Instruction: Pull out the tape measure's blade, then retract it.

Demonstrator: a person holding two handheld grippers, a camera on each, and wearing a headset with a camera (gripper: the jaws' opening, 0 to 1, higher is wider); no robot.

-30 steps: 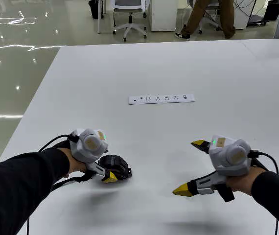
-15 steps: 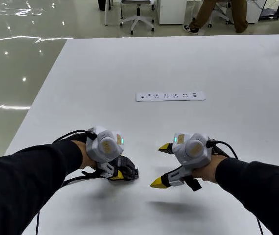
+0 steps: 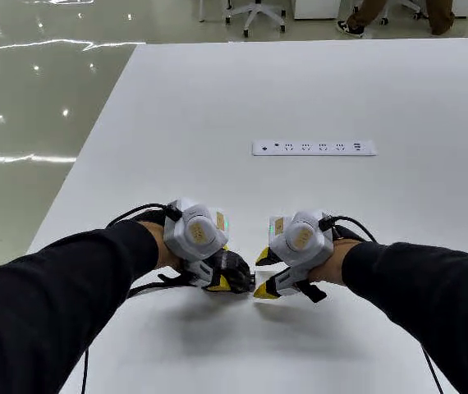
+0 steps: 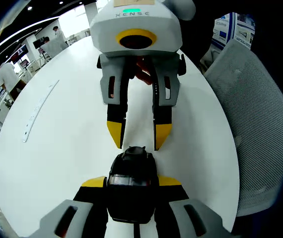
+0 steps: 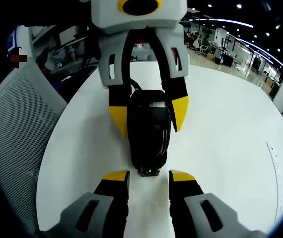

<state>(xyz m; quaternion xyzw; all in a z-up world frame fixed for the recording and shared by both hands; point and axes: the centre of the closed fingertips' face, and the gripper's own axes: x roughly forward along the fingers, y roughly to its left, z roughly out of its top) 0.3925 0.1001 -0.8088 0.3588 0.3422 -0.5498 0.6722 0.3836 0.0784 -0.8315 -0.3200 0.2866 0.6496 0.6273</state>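
The tape is a black case held in the left gripper, whose jaws are clamped on its two flat sides. It sits low over the white table, though whether it rests on the surface I cannot tell. The blade is all wound in. In the right gripper view its end hook shows as a small tab at the case mouth.

The right gripper faces the tape head-on. Its jaws are apart, with the yellow tips either side of the hook and nothing gripped. The power strip lies well beyond the tape, on the side away from the person, clear of the work.

The step in hand looks like taking hold of the hook, so the pull has not begun. To do it well:

- Ease the right tips a little further in, so they close on the hook and the first bit of blade, not on the case mouth.
- Centre the tab between the tips before closing. It is small and thin, and an off-centre pinch may slip off.
- Keep the left grip firm and the case steady.
- Draw the right gripper straight away from the tape along the line of the mouth. A sideways pull may kink the blade or twist the case in the left jaws.
- For the return, feed the hook back under control, since a loose blade could snap in and jolt the case.
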